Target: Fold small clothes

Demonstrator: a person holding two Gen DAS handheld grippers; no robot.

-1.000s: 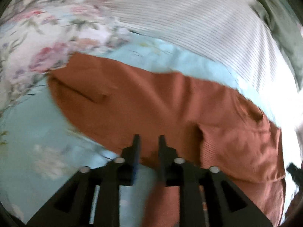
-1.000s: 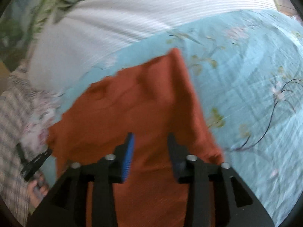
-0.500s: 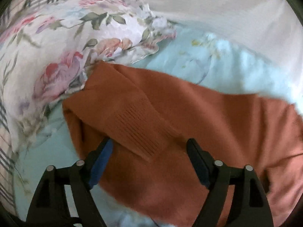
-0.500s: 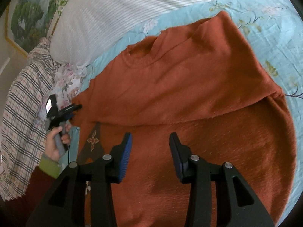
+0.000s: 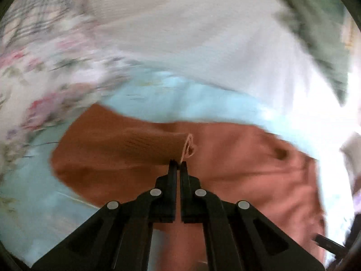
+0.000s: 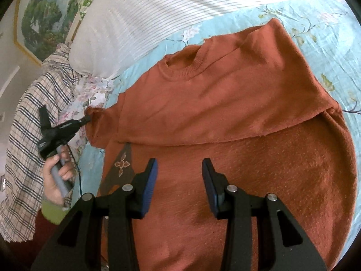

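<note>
A rust-orange sweater (image 6: 225,103) lies on a light blue floral bedsheet (image 6: 327,22), its lower half folded up over the chest. My left gripper (image 5: 177,163) is shut on the ribbed cuff of the sweater's sleeve (image 5: 144,145) and holds it lifted; it also shows in the right wrist view (image 6: 86,119), at the sweater's left edge. My right gripper (image 6: 179,164) is open and empty, hovering over the sweater's folded lower part. The left wrist view is blurred.
A white striped pillow (image 6: 158,15) lies behind the sweater. A floral pillow (image 6: 90,92) and a plaid cloth (image 6: 27,117) lie to the left. A framed picture (image 6: 45,18) hangs on the far wall.
My left gripper closed on the sleeve cuff and lifted it, swinging to the right. My right gripper stayed open and drew back a little over the sweater.
</note>
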